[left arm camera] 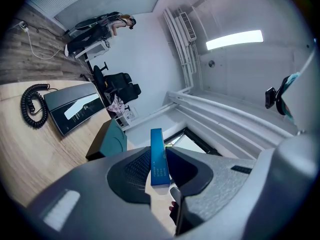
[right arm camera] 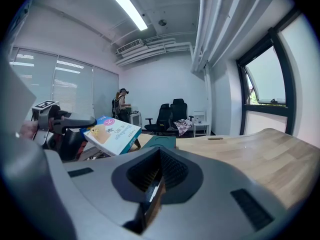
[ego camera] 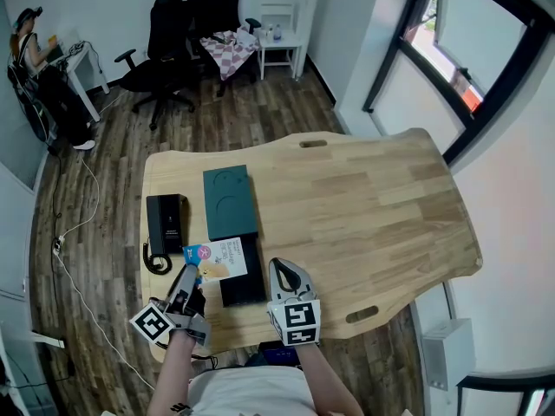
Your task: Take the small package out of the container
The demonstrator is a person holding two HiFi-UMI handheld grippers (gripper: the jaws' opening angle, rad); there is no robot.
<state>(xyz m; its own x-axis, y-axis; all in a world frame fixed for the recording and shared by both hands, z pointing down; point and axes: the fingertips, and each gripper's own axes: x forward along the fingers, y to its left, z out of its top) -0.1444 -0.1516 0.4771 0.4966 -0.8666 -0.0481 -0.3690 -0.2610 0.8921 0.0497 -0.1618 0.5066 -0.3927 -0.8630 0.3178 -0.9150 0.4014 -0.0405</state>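
The small package [ego camera: 217, 259], a flat white box with blue edges, is lifted and tilted above the left side of the black container [ego camera: 245, 286]. My left gripper [ego camera: 192, 276] is shut on its near corner. In the left gripper view the package's blue edge [left arm camera: 159, 159] stands upright between the pads. The right gripper view shows the package [right arm camera: 111, 133] raised at the left. My right gripper [ego camera: 276, 271] is at the container's right side, its jaws closed on a thin dark wall [right arm camera: 149, 203] that looks like the container's.
A dark green lid [ego camera: 230, 201] lies on the wooden table [ego camera: 373, 206] behind the container. A black telephone [ego camera: 166, 223] with a coiled cord sits at the left. Beyond the table are office chairs [ego camera: 173, 33] and a person [ego camera: 30, 46] at a desk.
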